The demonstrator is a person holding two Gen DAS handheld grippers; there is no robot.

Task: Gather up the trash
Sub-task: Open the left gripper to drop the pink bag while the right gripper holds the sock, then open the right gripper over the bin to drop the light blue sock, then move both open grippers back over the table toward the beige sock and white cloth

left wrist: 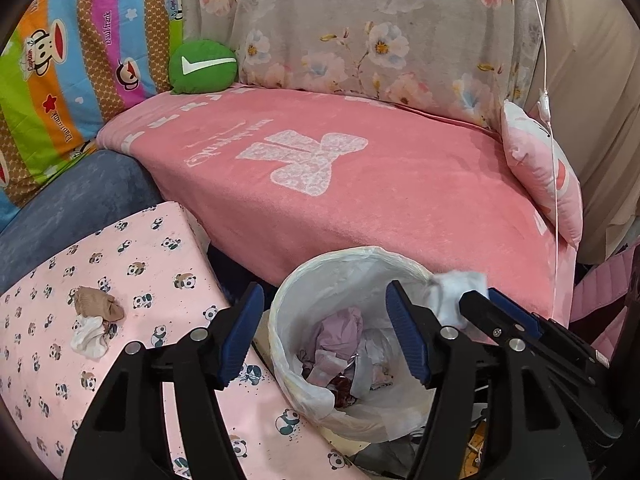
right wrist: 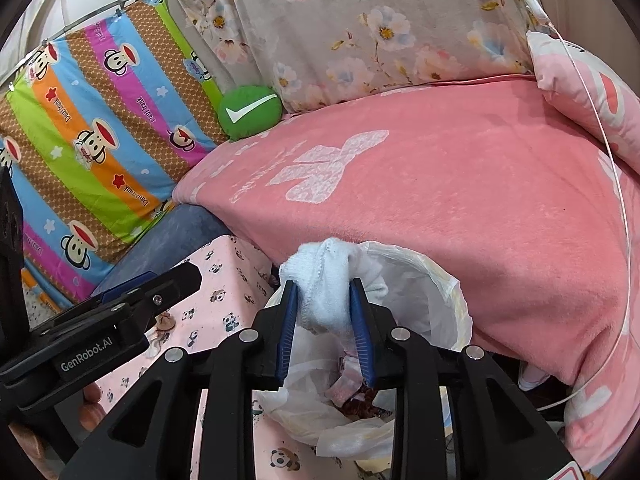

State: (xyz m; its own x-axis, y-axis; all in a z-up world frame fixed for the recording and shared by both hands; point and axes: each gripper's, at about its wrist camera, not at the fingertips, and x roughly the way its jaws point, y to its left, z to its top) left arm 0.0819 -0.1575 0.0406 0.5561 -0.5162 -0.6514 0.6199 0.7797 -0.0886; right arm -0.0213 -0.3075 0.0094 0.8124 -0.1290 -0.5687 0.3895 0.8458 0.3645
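right gripper [right wrist: 324, 320] clamped on white cloth [right wrist: 328, 280] above lined bin [left wrist: 344, 344]; left gripper [left wrist: 324, 336] jaws apart, empty.

Clearly a home living room: pink blanket [left wrist: 360, 184] over a sofa, cartoon pillow [left wrist: 72, 80] at ten o'clock, lined wastebasket [left wrist: 352, 344] at six.

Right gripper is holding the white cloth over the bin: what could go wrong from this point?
1. The white cloth hangs near the far rim of the bin, not its middle; released here, it might catch on the rim or fall outside.
2. The liner looks loose and crumpled, so the cloth could drag it down.
3. The left gripper is open right over the bin, close to the right gripper; they could bump.
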